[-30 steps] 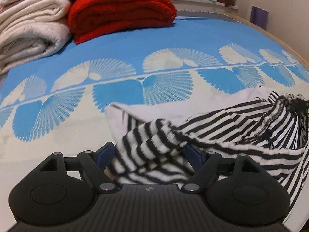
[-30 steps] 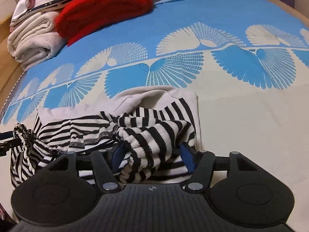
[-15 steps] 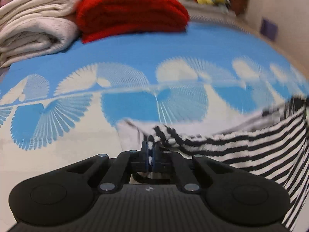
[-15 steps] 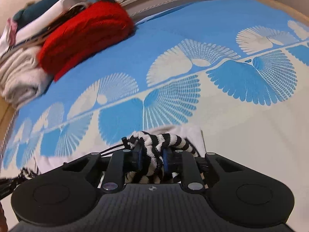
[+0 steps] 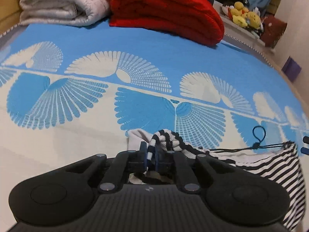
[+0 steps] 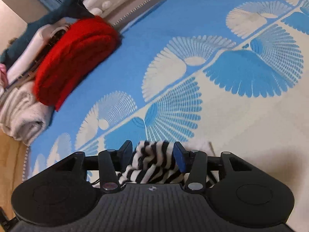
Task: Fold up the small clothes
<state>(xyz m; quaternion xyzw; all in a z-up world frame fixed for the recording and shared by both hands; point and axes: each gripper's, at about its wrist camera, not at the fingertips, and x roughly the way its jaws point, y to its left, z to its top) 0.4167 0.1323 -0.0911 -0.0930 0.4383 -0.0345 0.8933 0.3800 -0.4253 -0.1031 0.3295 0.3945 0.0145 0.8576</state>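
While my left gripper (image 5: pixel 151 155) pinches one corner of the striped garment (image 5: pixel 270 164) above the bedspread (image 5: pixel 146 58), my right gripper (image 6: pixel 154 154), jaws parted, has cloth loose between them. No fold shows yet; I judge all folding remains.

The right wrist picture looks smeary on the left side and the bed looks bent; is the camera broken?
Not broken. Right wrist view: the red blanket and towels are motion-blurred, while the right gripper and striped garment stay sharp. Left wrist view: the red blanket is crisper. Both views: the fisheye lens curves the bedspread; a soft shadow lies near the right gripper.
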